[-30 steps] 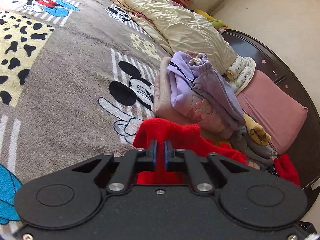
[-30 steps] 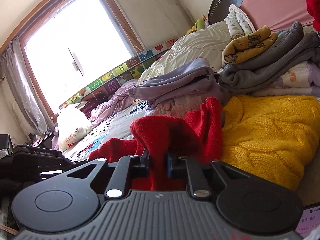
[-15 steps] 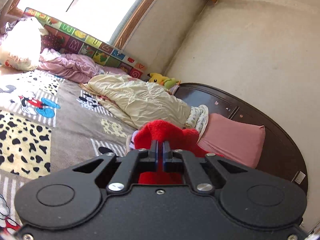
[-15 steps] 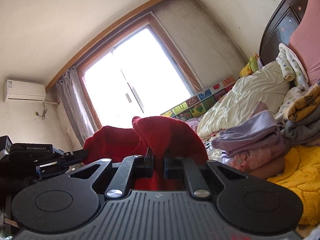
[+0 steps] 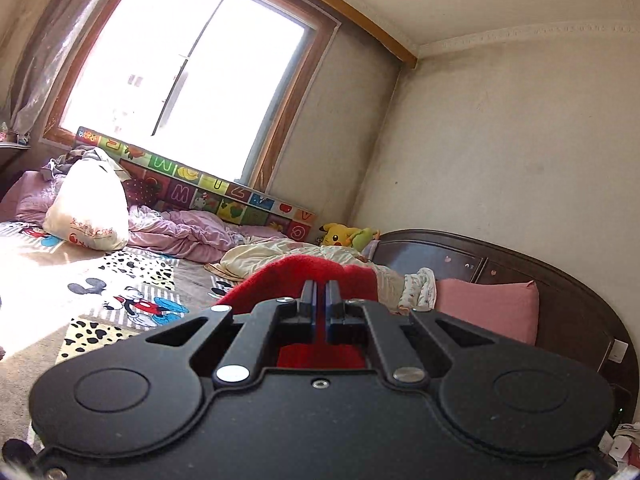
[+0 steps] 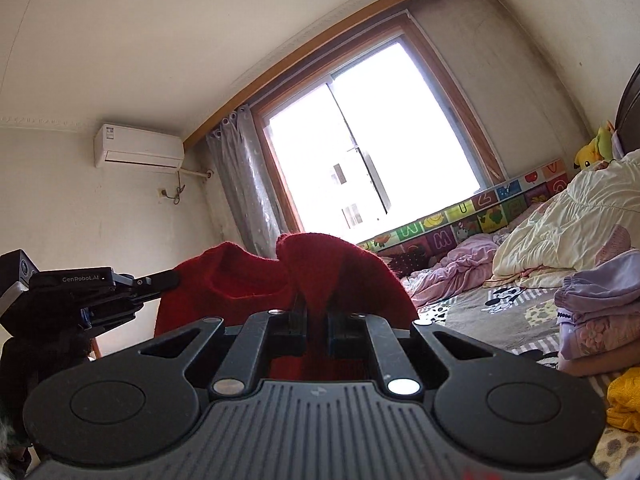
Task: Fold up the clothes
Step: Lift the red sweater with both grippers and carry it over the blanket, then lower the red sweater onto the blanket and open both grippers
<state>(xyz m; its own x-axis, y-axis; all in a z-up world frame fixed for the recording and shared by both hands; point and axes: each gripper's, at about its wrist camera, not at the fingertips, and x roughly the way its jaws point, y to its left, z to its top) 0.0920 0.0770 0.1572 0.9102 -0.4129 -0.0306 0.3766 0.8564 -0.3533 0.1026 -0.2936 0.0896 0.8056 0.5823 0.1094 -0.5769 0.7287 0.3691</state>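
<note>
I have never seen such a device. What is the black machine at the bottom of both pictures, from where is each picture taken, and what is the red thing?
Each picture comes from a camera on a hand-held gripper that a person carries, looking forward along its two fingers. The left hand-held gripper and the right hand-held gripper are both shut on one red knitted sweater, raised in the air. On the bed lie folded purple clothes, a cream quilt and a yellow knit.

"GenRobot.AI" on the left gripper [image 6: 170,278]; letters M, U, Z on the alphabet mat [image 6: 464,226].
</note>
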